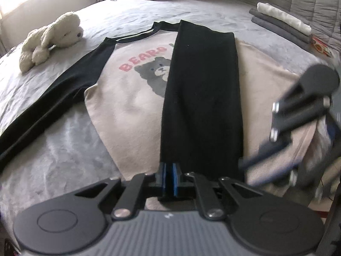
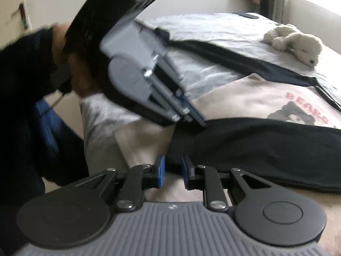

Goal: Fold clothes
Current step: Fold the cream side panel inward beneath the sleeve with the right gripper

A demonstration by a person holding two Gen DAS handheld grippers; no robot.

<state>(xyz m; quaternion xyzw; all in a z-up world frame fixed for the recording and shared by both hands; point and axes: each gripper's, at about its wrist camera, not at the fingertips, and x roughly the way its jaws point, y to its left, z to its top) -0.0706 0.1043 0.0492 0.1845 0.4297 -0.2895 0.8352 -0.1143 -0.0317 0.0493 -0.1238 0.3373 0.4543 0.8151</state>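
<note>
The sweatshirt [image 1: 132,106] lies flat on the bed [image 1: 64,149], one black sleeve [image 1: 202,98] folded lengthwise across its bear print. Left hand-held gripper [image 1: 169,170]: pads together at the sleeve cuff; grip on fabric cannot be confirmed. Right hand-held gripper [image 2: 172,171]: parted, holding nothing, beside the sleeve. A plush toy [image 1: 50,39] lies near the collar.

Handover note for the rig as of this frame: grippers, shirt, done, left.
Left gripper: shut, at the cuff end of the folded sleeve.
Right gripper: open, holding nothing, by the same cuff.
Shirt: face up on the bed.
Done: one sleeve lies folded down the shirt's front.
Left: other sleeve still spread out; then fold the body. Folded stack sits at the far edge.
</note>
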